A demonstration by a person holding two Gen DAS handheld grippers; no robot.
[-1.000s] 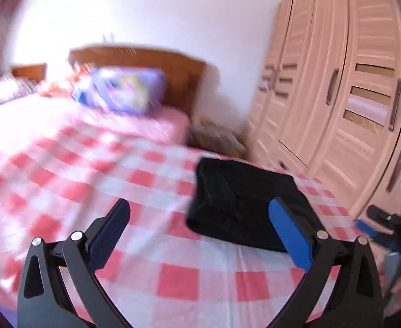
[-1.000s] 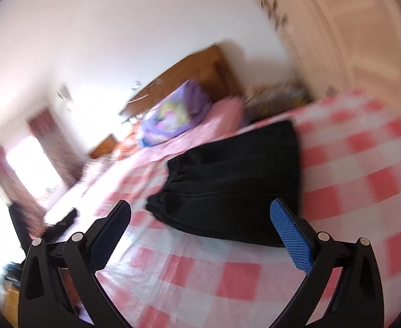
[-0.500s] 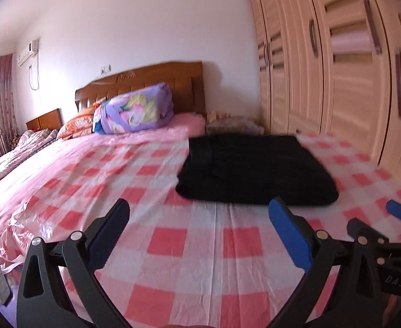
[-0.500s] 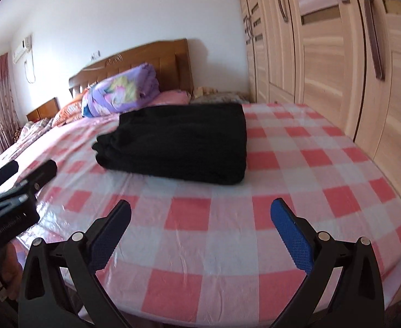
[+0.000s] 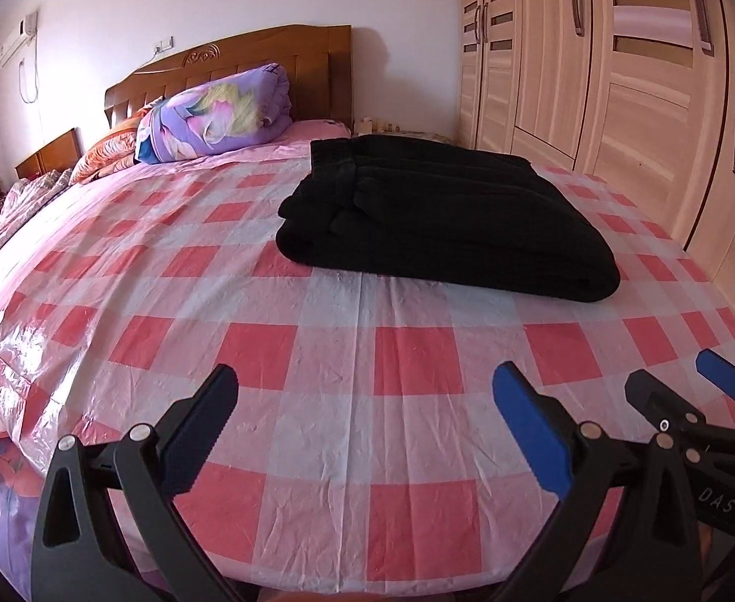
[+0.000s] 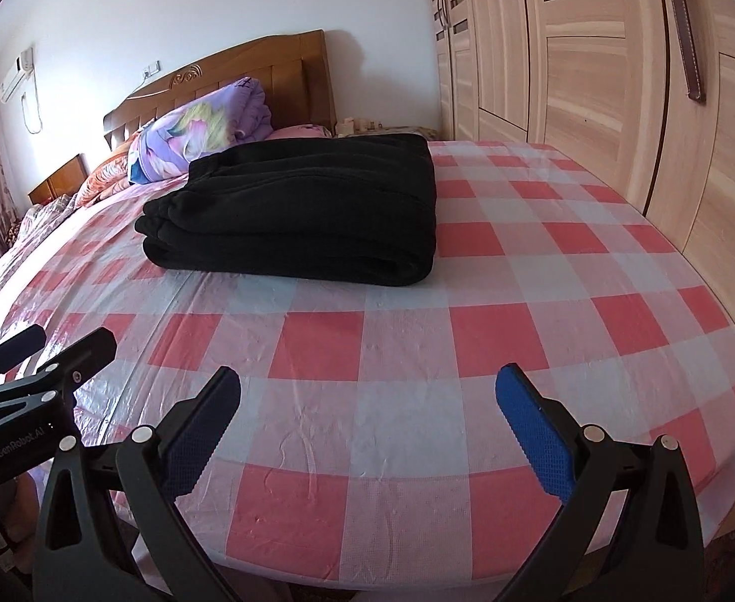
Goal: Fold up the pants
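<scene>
Black pants [image 5: 442,215] lie folded into a thick rectangle on the red-and-white checked bed cover [image 5: 317,351]; they also show in the right wrist view [image 6: 307,210]. My left gripper [image 5: 365,426] is open and empty, held near the foot edge of the bed, well short of the pants. My right gripper [image 6: 367,426] is open and empty, also near the foot edge. Each gripper shows in the other's view: the right one at the lower right [image 5: 678,401], the left one at the lower left [image 6: 46,351].
A rolled purple floral quilt [image 5: 217,115] and a wooden headboard [image 5: 247,60] are at the far end. Wooden wardrobe doors [image 5: 618,75] stand along the right side of the bed. The cover's edge [image 6: 518,567] drops off just below my grippers.
Both grippers have pulled back from the pants towards the foot of the bed and levelled out. The folded pants have not moved.
</scene>
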